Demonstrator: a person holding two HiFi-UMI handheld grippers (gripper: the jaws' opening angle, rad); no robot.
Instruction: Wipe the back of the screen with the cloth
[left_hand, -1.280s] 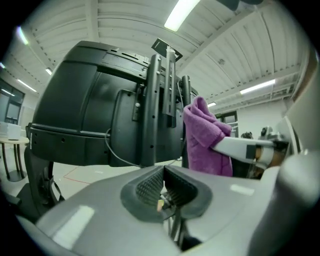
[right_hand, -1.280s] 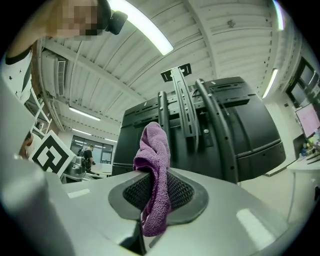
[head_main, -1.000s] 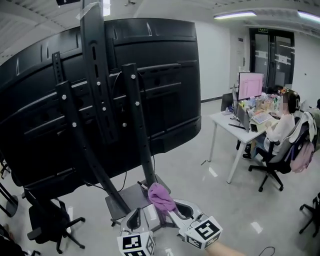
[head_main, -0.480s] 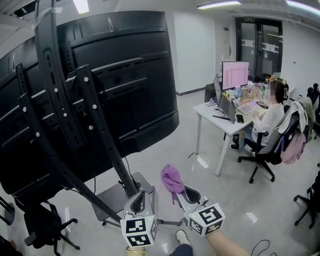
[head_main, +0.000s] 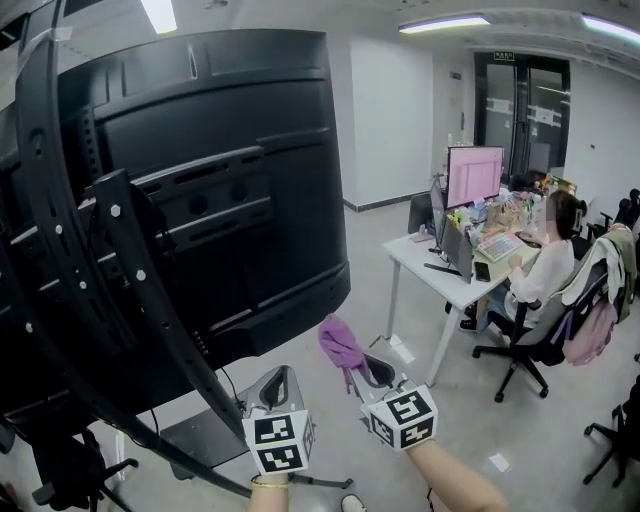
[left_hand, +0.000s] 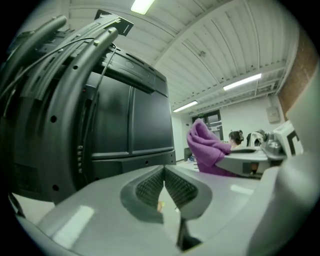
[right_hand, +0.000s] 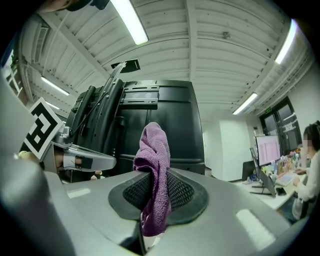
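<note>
The back of a large black screen (head_main: 200, 200) fills the left of the head view, mounted on a black wheeled stand (head_main: 110, 300). My right gripper (head_main: 350, 372) is shut on a purple cloth (head_main: 340, 343), which sticks up above its jaws (right_hand: 154, 150). The cloth is short of the screen's lower right corner, not touching it. My left gripper (head_main: 275, 388) is beside it, shut with nothing between its pads (left_hand: 150, 187). The screen back (left_hand: 130, 125) looms ahead of both grippers (right_hand: 160, 125).
A person sits on an office chair (head_main: 535, 345) at a white desk (head_main: 440, 270) with a lit monitor (head_main: 475, 175) to the right. The stand's base plate (head_main: 195, 435) lies on the glossy floor below the screen. Another chair (head_main: 615, 430) is at far right.
The view has moved closer to the screen's right part. Both grippers have risen slightly toward the screen's lower edge, the cloth still held.
</note>
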